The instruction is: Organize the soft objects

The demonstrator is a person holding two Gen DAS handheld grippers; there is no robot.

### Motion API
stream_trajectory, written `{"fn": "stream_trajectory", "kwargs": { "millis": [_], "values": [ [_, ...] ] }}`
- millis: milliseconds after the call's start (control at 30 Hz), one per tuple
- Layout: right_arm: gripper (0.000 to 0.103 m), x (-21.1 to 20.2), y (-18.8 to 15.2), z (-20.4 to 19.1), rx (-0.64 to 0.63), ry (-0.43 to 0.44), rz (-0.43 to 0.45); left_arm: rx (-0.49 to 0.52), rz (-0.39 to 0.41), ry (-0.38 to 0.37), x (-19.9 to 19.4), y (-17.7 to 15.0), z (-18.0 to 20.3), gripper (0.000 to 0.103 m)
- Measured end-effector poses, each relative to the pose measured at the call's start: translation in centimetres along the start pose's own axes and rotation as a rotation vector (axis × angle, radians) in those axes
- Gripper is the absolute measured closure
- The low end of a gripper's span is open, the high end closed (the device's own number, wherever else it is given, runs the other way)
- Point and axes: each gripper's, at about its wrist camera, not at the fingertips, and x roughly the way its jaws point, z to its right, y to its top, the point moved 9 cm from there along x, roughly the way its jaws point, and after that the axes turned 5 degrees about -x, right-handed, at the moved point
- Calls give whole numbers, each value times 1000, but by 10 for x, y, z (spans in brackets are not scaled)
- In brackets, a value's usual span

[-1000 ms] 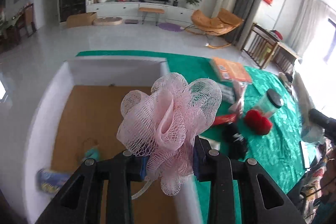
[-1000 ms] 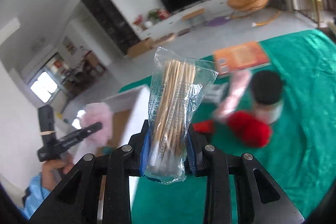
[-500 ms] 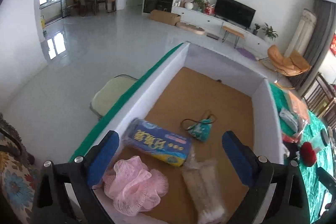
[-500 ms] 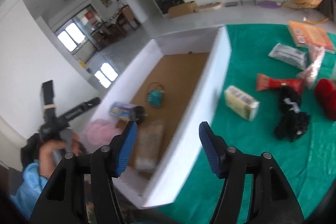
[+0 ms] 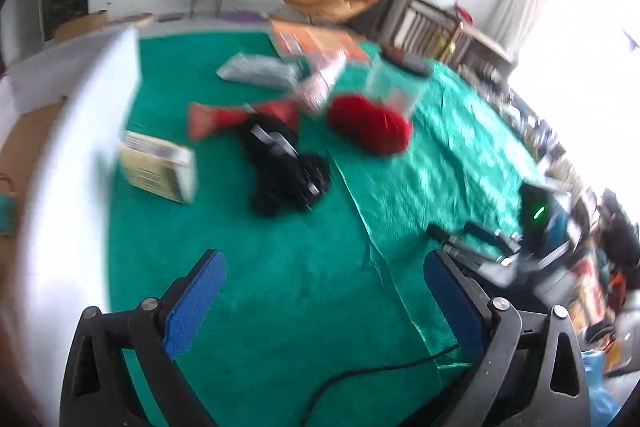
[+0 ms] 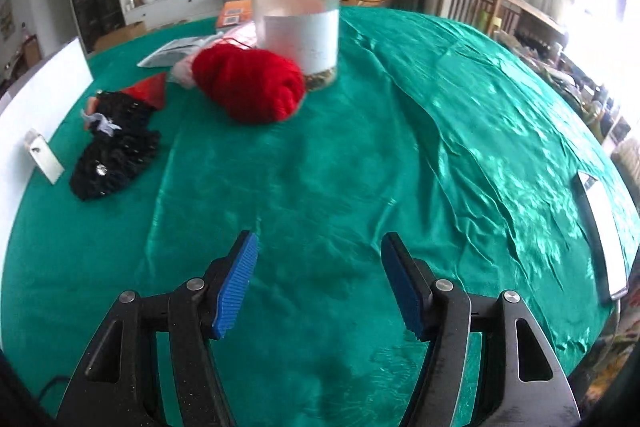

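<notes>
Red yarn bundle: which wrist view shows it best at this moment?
The right wrist view. There the red yarn bundle is sharp and close, lying beside the clear jar. The left wrist view shows it smaller and motion-blurred.

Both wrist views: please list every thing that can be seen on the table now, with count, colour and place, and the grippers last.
tablecloth: one, green, covers the table.
yarn ball: one, red, beside the jar.
jar: one, clear with black lid and white label, upright behind the yarn ball.
knit bundle: one, black, left of the yarn ball.
red packet: one, behind the knit bundle.
small box: one, pale yellow, next to the white box wall.
grey pouch: one, far side.
orange booklet: one, far edge.
left gripper: fingers open, nothing held.
right gripper: fingers open, nothing held.
</notes>
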Motion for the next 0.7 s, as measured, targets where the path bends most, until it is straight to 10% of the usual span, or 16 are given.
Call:
{"fn": "stream_trajectory", "kwargs": {
  "millis": [267, 700],
  "values": [
    [33, 2, 4, 12, 56, 8, -15, 42, -34, 149, 74, -8, -26, 4],
    [18, -4, -6, 0, 45, 9, -20, 101, -8, 242, 90, -8, -32, 0]
  ]
}}
